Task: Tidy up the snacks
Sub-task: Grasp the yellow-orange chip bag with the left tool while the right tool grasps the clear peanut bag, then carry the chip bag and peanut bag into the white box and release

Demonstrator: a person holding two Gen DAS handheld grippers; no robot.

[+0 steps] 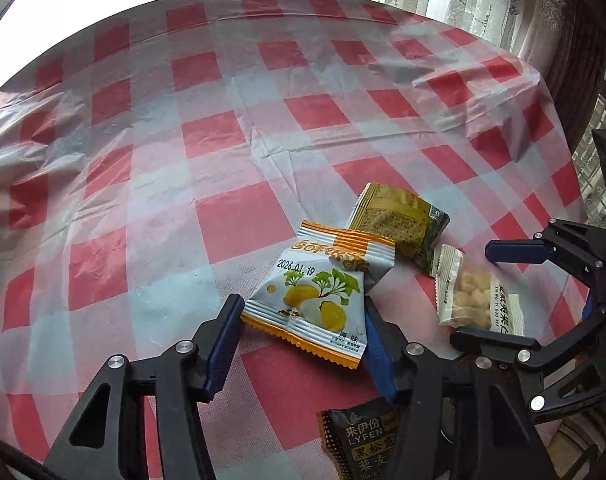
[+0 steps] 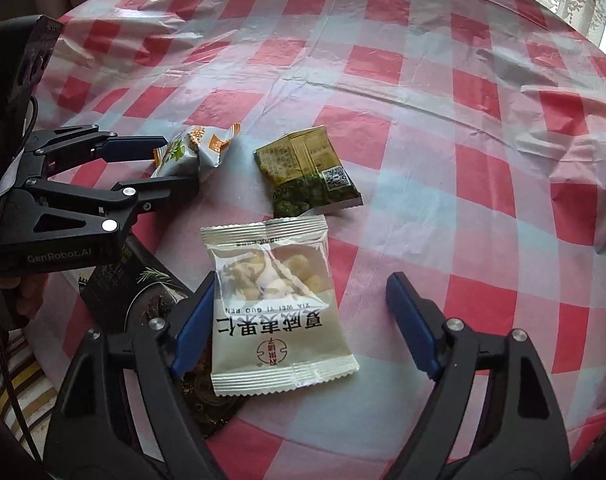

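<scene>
On checked tablecloth [image 1: 231, 216], left claw [image 1: 299, 340] gripping ginkgo packet [image 1: 323, 292], right claw [image 2: 303, 320] spread

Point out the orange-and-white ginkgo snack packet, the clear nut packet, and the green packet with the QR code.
ginkgo snack packet [image 1: 317, 294]: left wrist view, on its printed front.
clear nut packet [image 2: 277, 300]: right wrist view, on its middle.
green packet [image 2: 307, 170]: right wrist view, on its back face.

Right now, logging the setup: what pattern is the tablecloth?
Red and white checks on the tablecloth, clearest in the left wrist view.
</scene>
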